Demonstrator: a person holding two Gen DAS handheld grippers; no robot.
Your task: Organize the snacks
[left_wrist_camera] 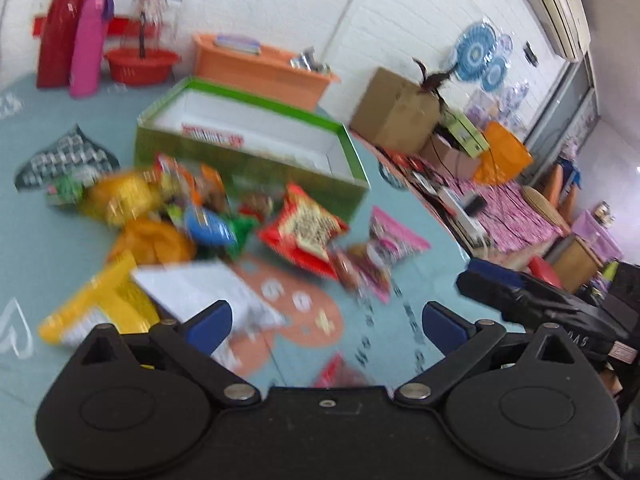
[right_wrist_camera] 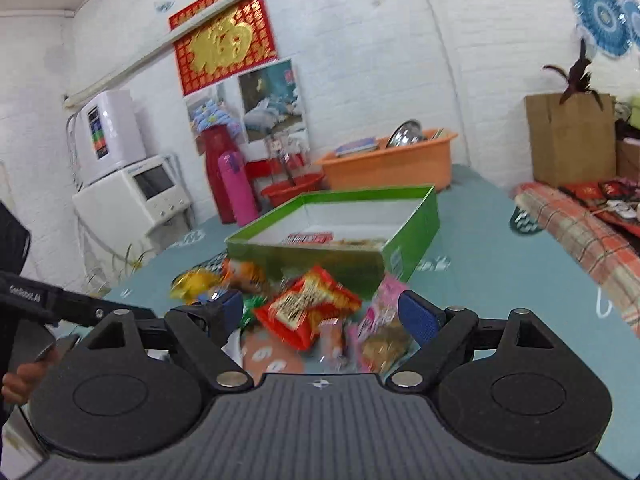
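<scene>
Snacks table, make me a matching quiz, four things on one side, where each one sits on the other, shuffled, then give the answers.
Things:
1. green box
2. red snack packet
3. pink bottle
4. orange basin

Places:
A. upright at the far edge, beside a tall red flask
B. behind the green box, against the white wall
C. lying flat on the blue cloth, in front of the box
D. open-topped, middle of the table, just behind the snack pile

Pairs: 1-D, 2-C, 3-A, 4-B

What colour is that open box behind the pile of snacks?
The box is green outside with a white inside, clearest in the right wrist view.
</scene>
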